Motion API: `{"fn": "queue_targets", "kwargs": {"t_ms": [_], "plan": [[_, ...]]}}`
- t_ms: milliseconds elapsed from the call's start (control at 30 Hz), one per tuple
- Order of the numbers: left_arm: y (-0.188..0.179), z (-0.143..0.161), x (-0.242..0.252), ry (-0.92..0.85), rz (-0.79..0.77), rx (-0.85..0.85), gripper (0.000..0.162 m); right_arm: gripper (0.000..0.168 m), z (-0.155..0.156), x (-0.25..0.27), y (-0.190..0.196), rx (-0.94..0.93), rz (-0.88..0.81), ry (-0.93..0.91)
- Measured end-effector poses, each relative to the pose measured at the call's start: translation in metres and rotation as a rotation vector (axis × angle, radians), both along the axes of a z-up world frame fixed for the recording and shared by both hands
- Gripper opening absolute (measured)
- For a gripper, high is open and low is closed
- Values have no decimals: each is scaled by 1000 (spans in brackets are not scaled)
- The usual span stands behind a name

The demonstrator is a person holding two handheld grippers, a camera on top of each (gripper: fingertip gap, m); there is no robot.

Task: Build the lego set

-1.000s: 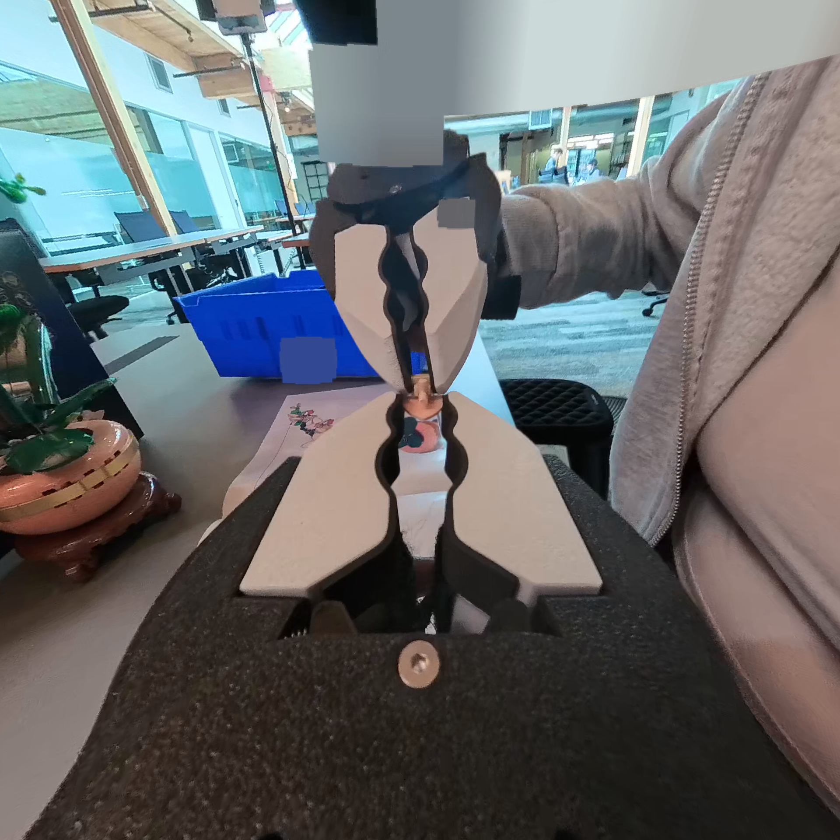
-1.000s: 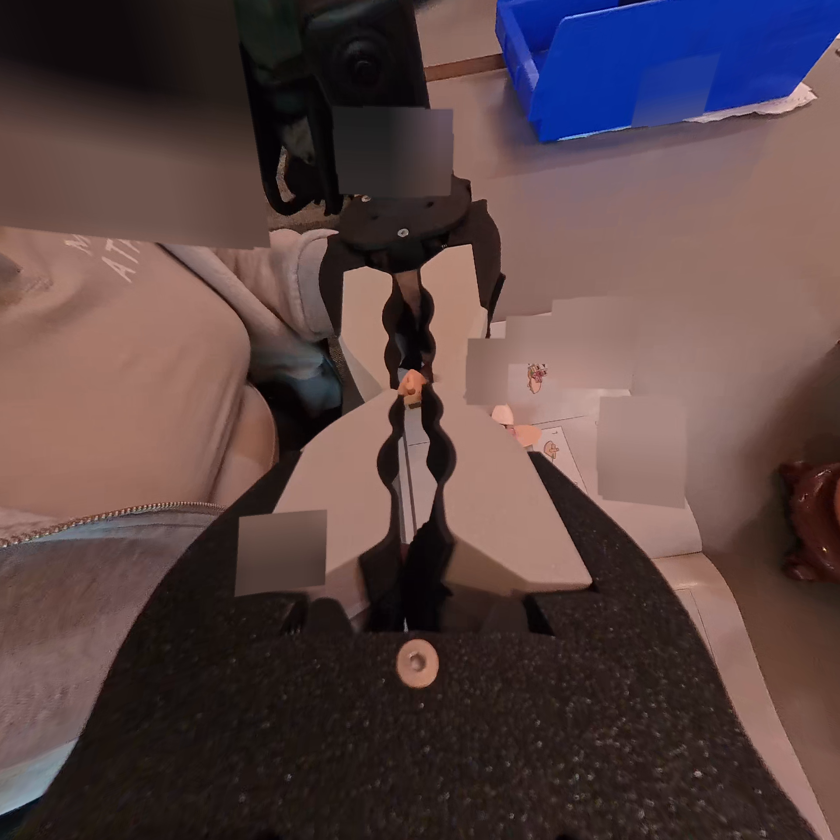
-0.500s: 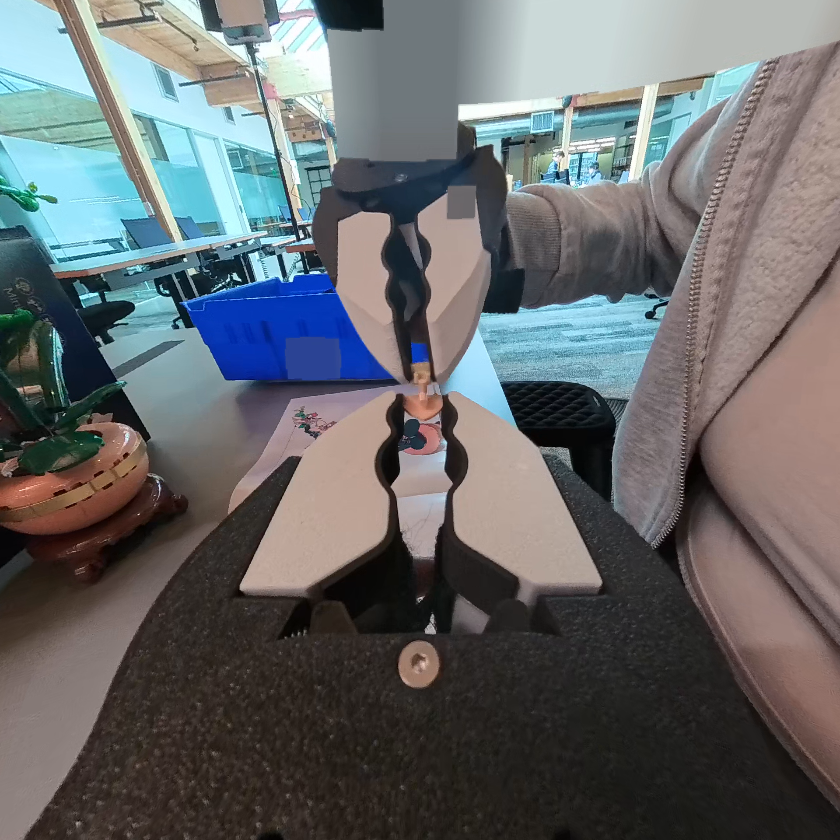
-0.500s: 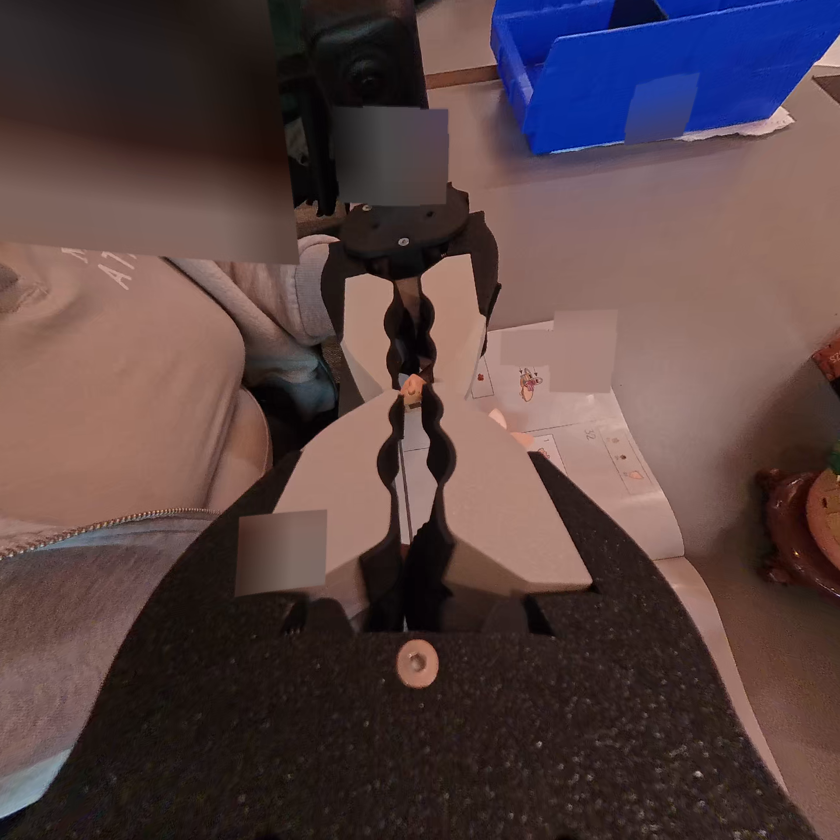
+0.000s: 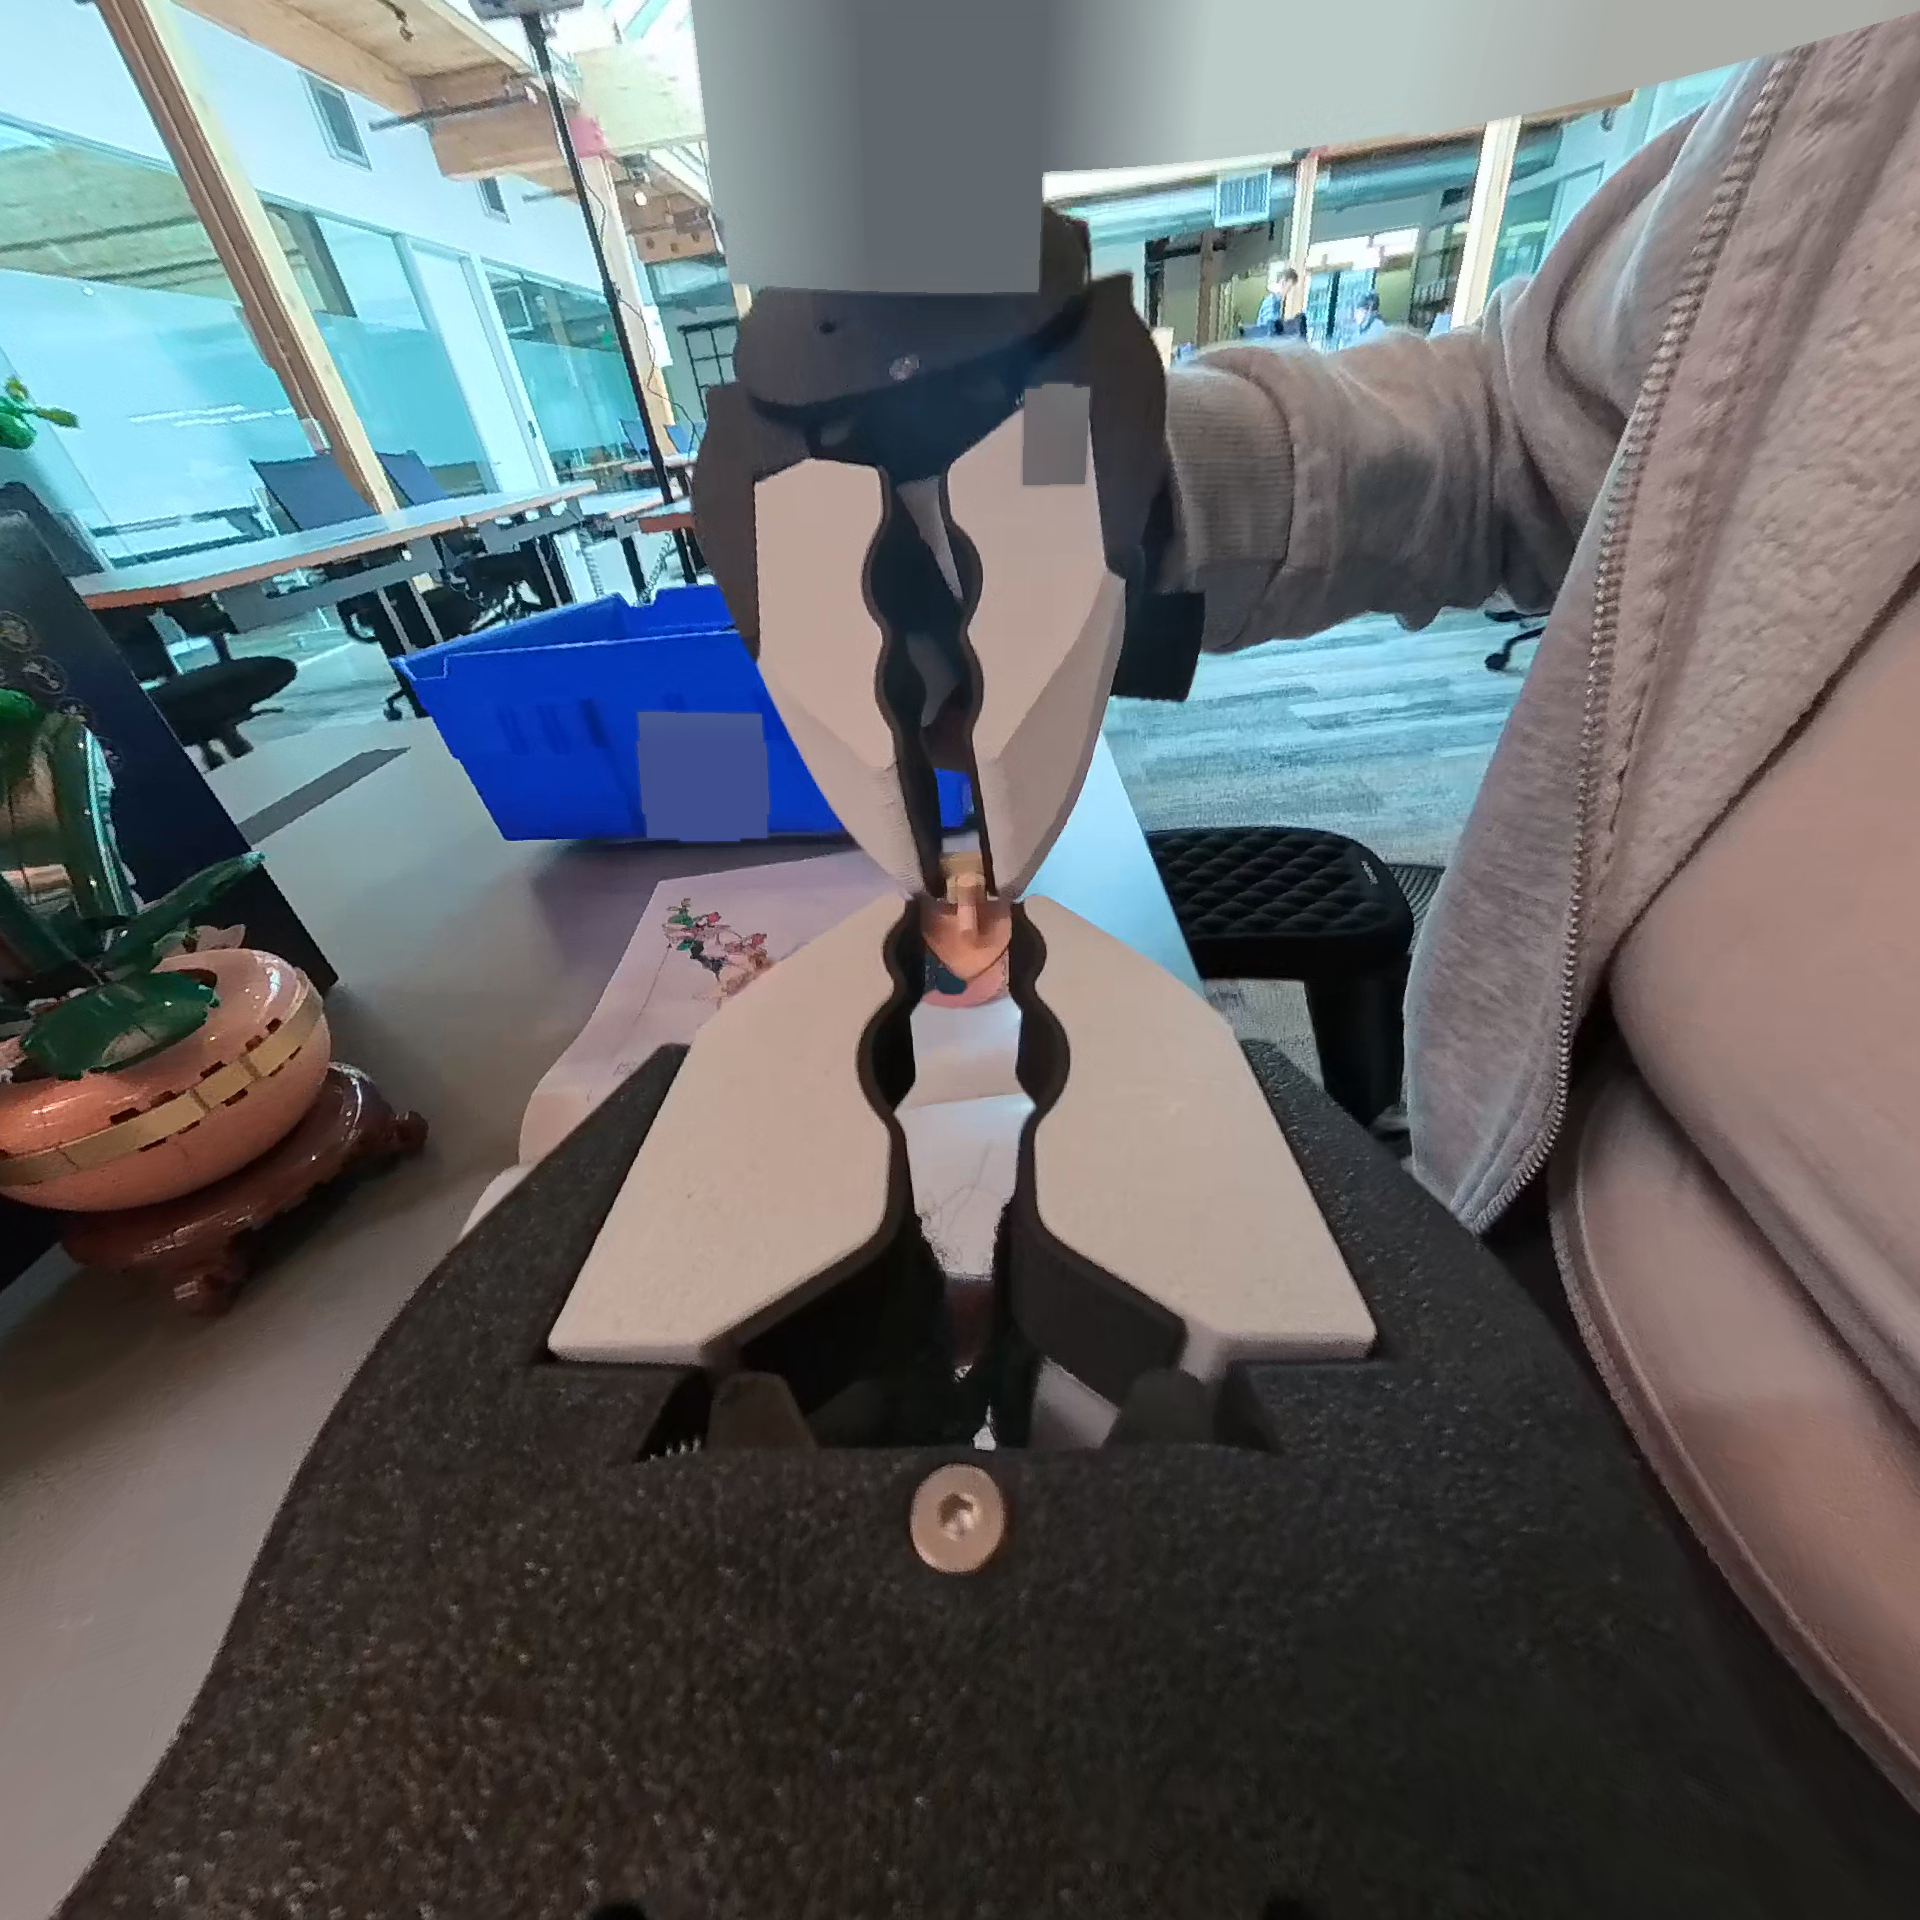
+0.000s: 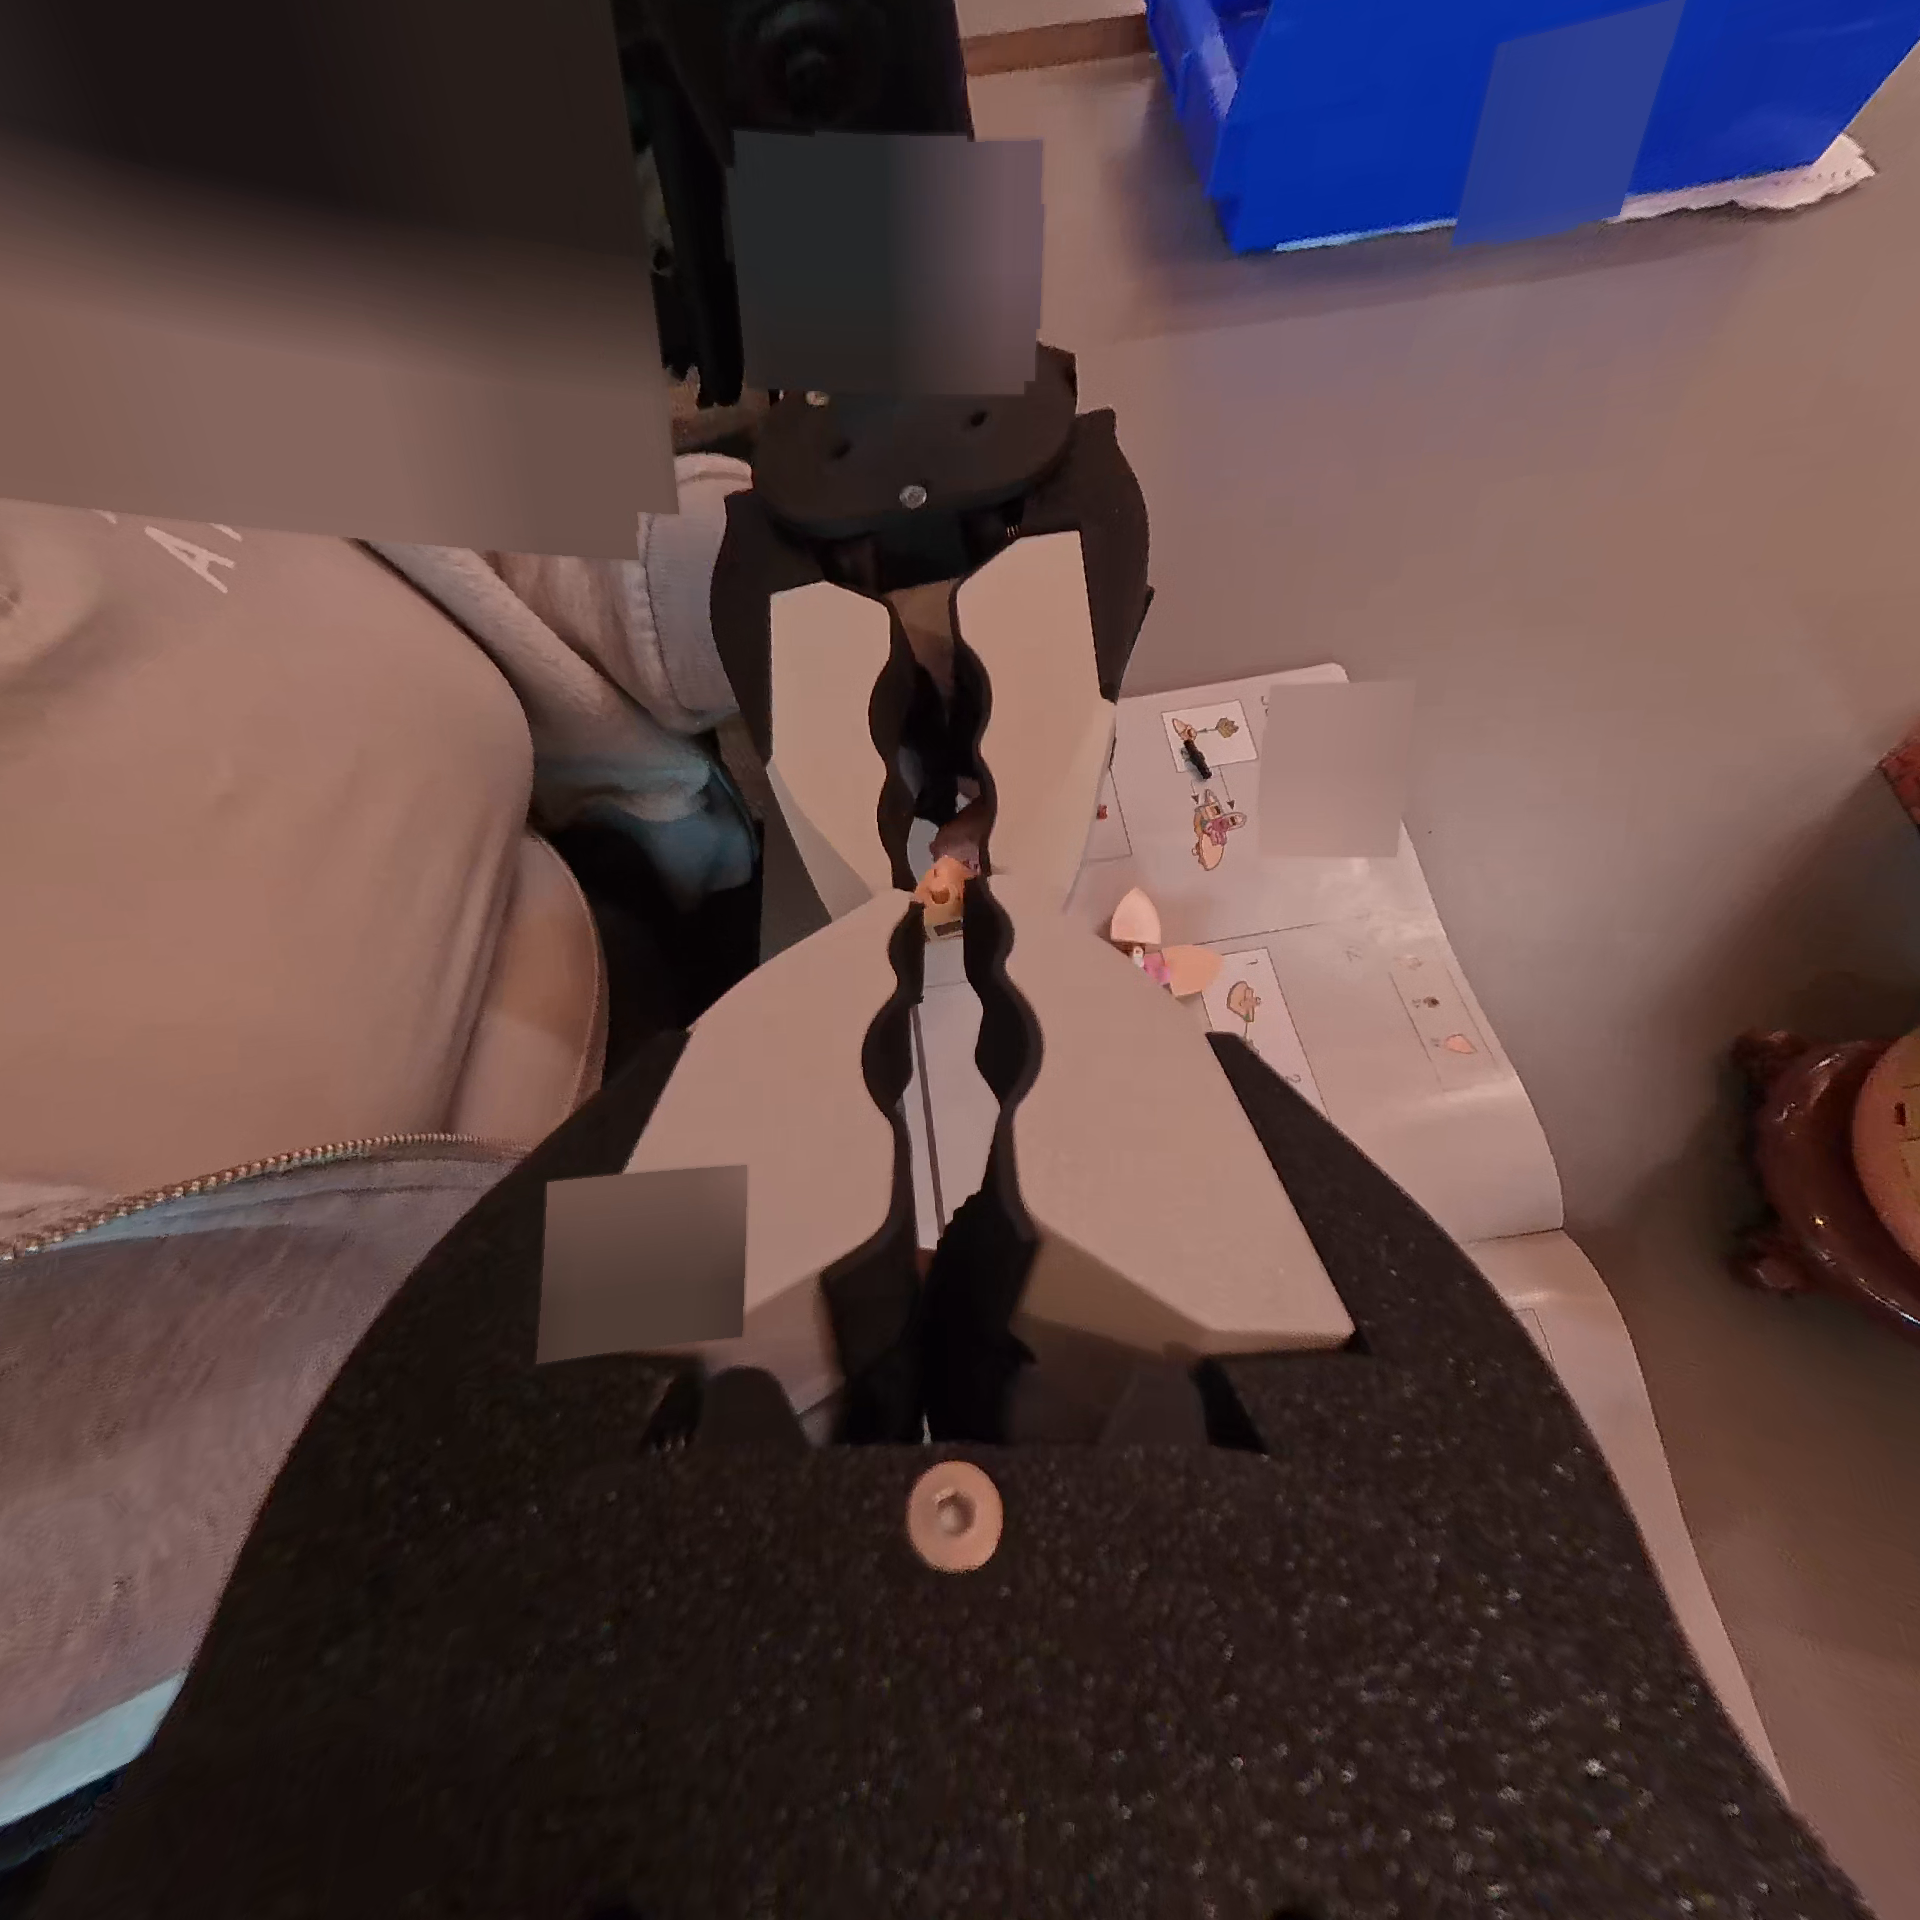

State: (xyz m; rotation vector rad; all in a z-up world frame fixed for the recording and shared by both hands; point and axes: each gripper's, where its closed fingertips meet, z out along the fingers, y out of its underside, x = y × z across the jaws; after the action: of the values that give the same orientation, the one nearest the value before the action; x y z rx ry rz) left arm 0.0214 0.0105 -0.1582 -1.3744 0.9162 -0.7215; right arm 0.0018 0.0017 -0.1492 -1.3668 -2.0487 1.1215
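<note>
A grey tabletop (image 6: 1558,468) carries a blue plastic bin (image 5: 623,727) at its far side, a salmon-pink brick-built pot on a dark brown stand (image 5: 156,1091) holding green leaves, and an open white instruction booklet (image 6: 1351,987) with two loose pale pink petal-shaped pieces (image 6: 1158,940) lying on its page. Above the booklet, the two hand-held tools meet tip to tip. The left gripper (image 5: 961,940), with broad pale fingers and black wavy inner pads, is nearly closed and pinches a small rounded pink lego piece (image 5: 961,951); the right gripper (image 6: 940,904), of the same build, is likewise closed down to a narrow gap on a tiny tan lego piece (image 6: 943,896). The two parts touch or nearly touch; I cannot tell whether the tan peg is already seated. To do this joining well, I judge that both grips should remain firm, the peg be lined up straight with its socket, and the push run along the common axis, since a sideways shove would likely twist either small part out of its pads.
</note>
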Motion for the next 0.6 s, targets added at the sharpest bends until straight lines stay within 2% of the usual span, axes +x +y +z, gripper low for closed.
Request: {"fn": "queue_targets", "kwargs": {"t_ms": [267, 400, 600], "plan": [[-3, -19, 3, 107, -27, -75, 15, 7, -19, 5, 0, 93, 33, -66], [-5, -20, 5, 90, -56, -95, 14, 7, -19, 7, -3, 97, 53, -45], [-2, -30, 5, 157, -28, -112, 14, 7, -29, 8, 0, 173, 39, -97]]}}
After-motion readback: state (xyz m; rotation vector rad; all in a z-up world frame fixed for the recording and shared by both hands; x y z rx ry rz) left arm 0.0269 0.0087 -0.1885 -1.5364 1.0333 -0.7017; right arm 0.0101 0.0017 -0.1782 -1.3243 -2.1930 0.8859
